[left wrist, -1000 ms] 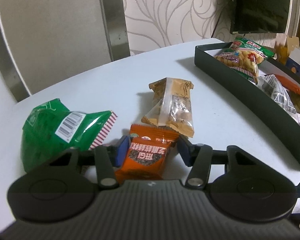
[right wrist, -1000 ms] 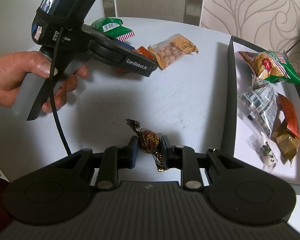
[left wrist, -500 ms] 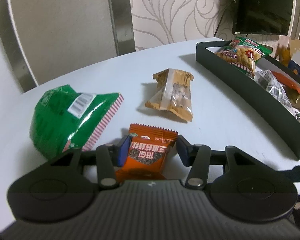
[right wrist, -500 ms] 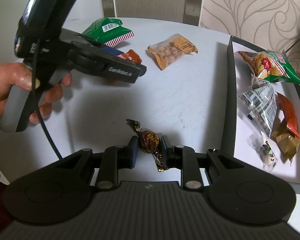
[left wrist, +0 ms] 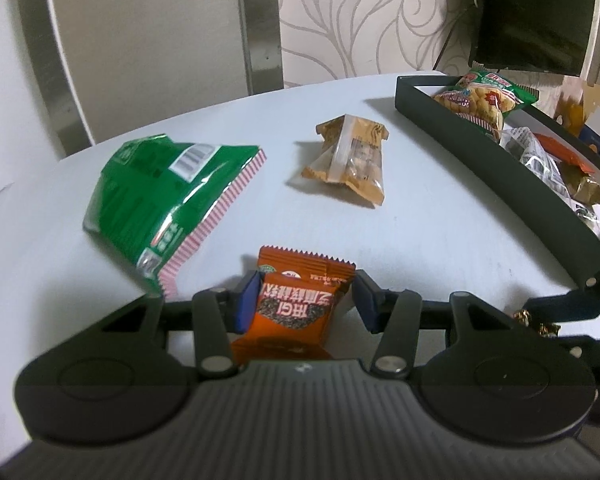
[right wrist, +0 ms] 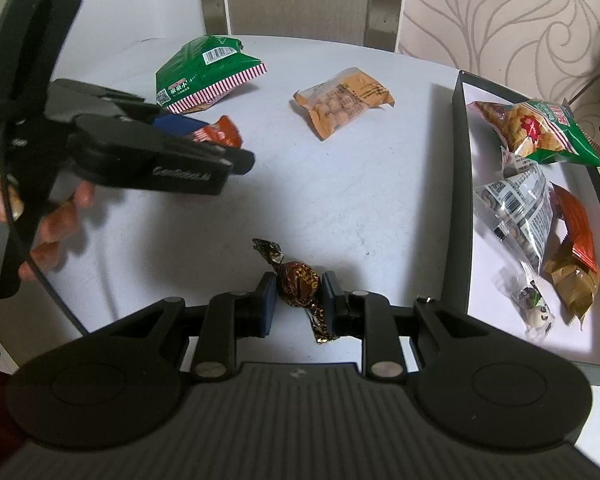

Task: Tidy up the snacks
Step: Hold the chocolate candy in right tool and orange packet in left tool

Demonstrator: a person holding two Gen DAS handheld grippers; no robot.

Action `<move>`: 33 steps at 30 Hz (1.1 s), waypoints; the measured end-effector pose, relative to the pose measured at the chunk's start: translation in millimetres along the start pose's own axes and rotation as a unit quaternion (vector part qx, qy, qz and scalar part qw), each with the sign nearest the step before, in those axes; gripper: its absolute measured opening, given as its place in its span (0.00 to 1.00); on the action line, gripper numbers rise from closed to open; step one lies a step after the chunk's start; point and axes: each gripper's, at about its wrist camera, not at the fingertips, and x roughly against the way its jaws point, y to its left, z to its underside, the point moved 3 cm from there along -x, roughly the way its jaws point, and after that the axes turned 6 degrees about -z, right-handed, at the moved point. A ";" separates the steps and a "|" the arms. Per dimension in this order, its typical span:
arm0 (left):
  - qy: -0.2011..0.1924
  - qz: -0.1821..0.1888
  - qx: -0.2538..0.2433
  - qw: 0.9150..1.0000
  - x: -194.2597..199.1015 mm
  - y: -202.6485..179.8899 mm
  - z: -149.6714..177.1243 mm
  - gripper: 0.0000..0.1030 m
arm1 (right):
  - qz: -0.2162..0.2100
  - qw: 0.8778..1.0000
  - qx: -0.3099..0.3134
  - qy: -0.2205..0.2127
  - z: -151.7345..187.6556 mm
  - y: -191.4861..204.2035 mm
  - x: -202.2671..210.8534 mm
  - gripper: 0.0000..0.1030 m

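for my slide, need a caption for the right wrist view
Right gripper shut on a foil-wrapped candy beside the snack tray.

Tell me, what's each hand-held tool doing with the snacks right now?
Left tool shut on orange snack packet. Right tool shut on foil-wrapped candy. Black tray at right, part filled. Green bag and tan packet loose on table; nothing blocking.

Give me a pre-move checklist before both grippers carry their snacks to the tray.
1. Left gripper closed on the orange packet: ok.
2. Right gripper closed on the foil candy: ok.
3. Orange packet lifted off the table: ok.
4. Foil candy off the table: cannot tell.
5. Free white floor in the tray: ok, near its front end.
6. Green bag and tan packet outside both grips: ok.
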 end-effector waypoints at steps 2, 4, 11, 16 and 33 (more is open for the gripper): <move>0.002 -0.002 0.005 1.000 2.9 2.0 2.5 0.51 | 0.000 1.000 -0.001 0.000 -0.2 -0.1 0.1 0.27; 0.004 -0.003 0.010 1.000 5.8 3.6 5.1 0.51 | 0.000 1.000 -0.002 0.001 -0.4 -0.1 0.1 0.27; 0.010 -0.009 0.018 1.000 12.5 7.1 9.8 0.51 | -0.001 1.000 -0.001 0.002 1.0 1.1 0.4 0.27; 0.014 -0.014 0.019 1.000 15.3 9.6 12.4 0.51 | -0.004 1.000 -0.001 0.004 5.0 4.8 2.3 0.27; 0.004 -0.013 0.002 1.000 26.7 -0.7 4.9 0.51 | -0.032 0.999 -0.024 0.007 15.1 10.3 13.0 0.27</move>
